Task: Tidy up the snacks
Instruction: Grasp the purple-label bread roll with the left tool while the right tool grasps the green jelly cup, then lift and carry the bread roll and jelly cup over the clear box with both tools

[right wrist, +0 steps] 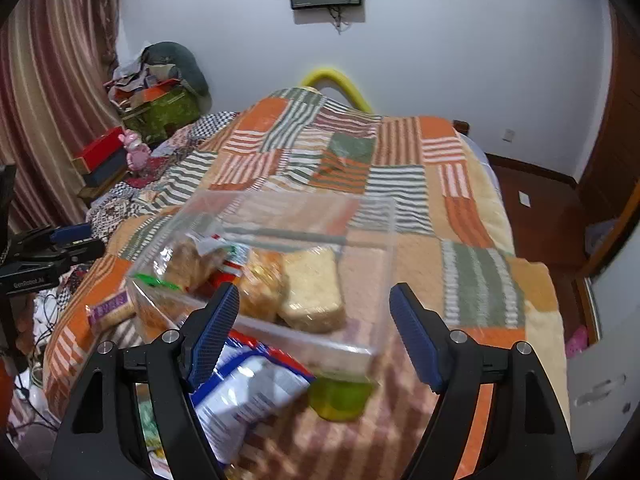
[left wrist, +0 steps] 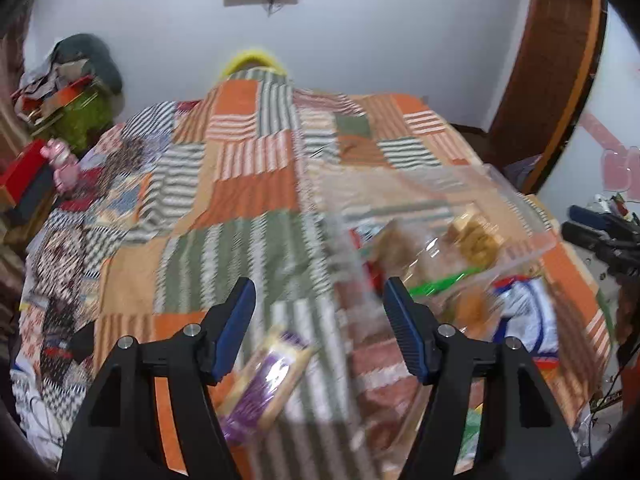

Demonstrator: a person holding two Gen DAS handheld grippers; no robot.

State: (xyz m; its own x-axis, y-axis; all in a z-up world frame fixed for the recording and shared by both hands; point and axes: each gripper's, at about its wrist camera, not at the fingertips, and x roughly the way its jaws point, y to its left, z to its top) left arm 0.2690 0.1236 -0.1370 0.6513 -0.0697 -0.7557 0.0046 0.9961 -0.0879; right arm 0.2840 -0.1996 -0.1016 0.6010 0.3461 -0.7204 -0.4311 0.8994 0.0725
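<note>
Both released: left gripper [left wrist: 320, 320] above purple biscuit pack [left wrist: 266, 380]; right gripper [right wrist: 314, 334] before clear snack container [right wrist: 360, 248], empty.

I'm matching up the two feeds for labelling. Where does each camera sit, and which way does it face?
Left wrist: on the left gripper, tilted down over the bed; the right gripper shows at its right edge.
Right wrist: on the right gripper, facing likewise; the left gripper shows at its left edge.
Shared: clear container, purple packet, patchwork blanket.
</note>
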